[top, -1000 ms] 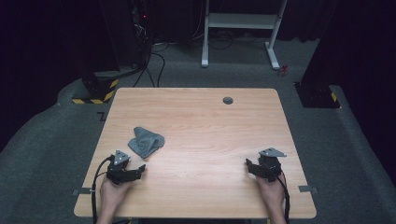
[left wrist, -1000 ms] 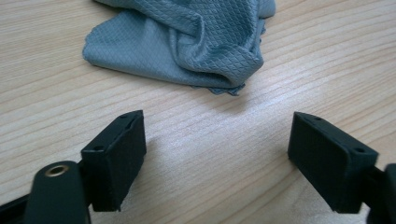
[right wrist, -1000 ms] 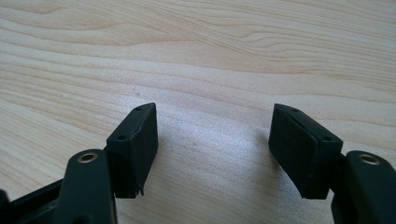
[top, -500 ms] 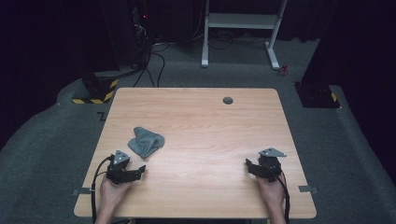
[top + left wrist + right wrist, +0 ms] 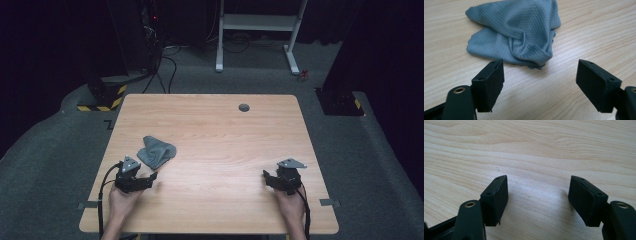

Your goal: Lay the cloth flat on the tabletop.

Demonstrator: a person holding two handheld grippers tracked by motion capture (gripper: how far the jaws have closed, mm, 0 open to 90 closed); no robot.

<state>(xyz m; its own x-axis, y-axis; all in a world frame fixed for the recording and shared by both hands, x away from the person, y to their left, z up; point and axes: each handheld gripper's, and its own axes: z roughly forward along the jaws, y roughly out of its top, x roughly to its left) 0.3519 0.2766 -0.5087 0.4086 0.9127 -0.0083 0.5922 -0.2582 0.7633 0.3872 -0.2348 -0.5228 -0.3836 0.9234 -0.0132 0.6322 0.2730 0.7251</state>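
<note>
Two tools gape wide, empty; crumpled grey cloth just ahead of left tool; right tool well apart.

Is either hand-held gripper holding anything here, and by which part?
Nothing is held. Both the left hand-held gripper and right hand-held gripper are open; the grey cloth lies untouched.

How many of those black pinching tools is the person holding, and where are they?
2. The left tool rests near the table's front left, just short of the grey cloth, jaws open. The right tool rests near the front right, jaws open over bare wood.
</note>
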